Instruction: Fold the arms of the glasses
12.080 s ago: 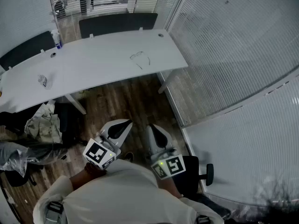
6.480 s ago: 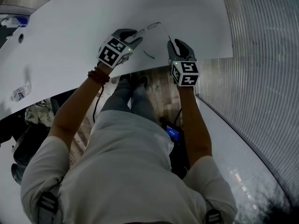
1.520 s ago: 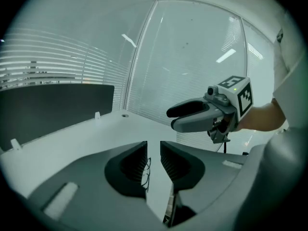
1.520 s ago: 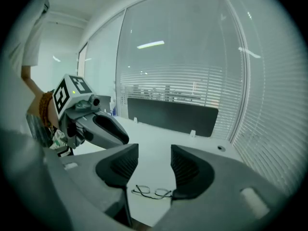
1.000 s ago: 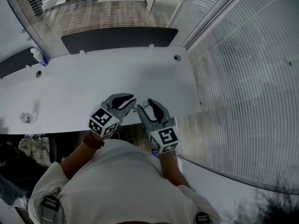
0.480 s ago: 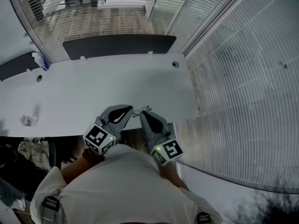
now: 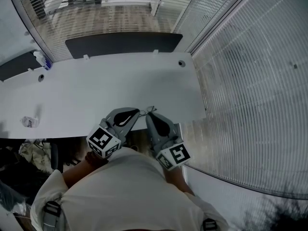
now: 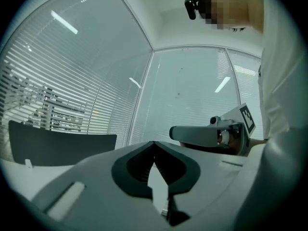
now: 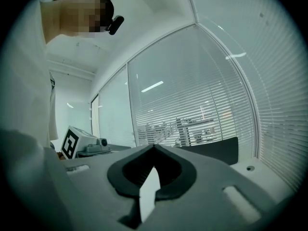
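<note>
White long desk (image 7: 96, 95) spans mid-frame. Thin dark wire-framed glasses (image 7: 151, 110) lie at its near edge, lower centre, too small to judge their arms. They sit between the left gripper (image 7: 136, 112) and right gripper (image 7: 148, 116), both pressed closed and empty.

A white short-sleeved shirt (image 7: 126, 192), and grey hand-held grippers (image 7: 138, 111) (image 7: 148, 115) bearing black-and-white marker cubes (image 7: 103, 141) (image 7: 174, 156).
</note>
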